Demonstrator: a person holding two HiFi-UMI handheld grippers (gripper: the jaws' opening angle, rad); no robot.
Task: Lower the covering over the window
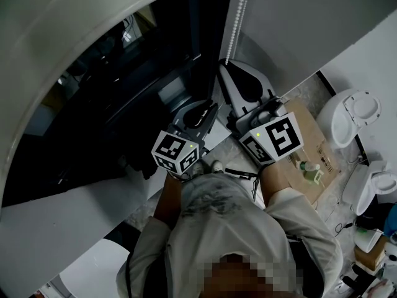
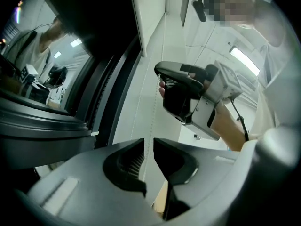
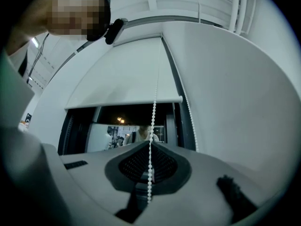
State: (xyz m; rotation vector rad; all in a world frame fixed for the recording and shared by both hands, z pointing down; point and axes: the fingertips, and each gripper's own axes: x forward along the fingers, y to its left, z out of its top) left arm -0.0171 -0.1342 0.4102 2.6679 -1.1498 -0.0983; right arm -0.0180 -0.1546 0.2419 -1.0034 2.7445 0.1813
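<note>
Against the dark window (image 3: 117,116), right tongs (image 3: 150,146) clench the light, probably slippery bead chain (image 3: 154,109); left tongs (image 2: 149,143) stand parted around it.

1. Your covering (image 3: 127,74) is a white roller blind, drawn partway down, with its bottom bar hanging level.
2. Your window (image 3: 129,117) shows dark, uncovered glass in a black frame below that bar.
3. Your white bead chain (image 3: 153,121) hangs straight near the bar's right end, pinched in your right gripper (image 3: 150,147).

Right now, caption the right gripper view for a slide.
Right hand-held gripper shut on the bead chain below a partly lowered blind.
</note>
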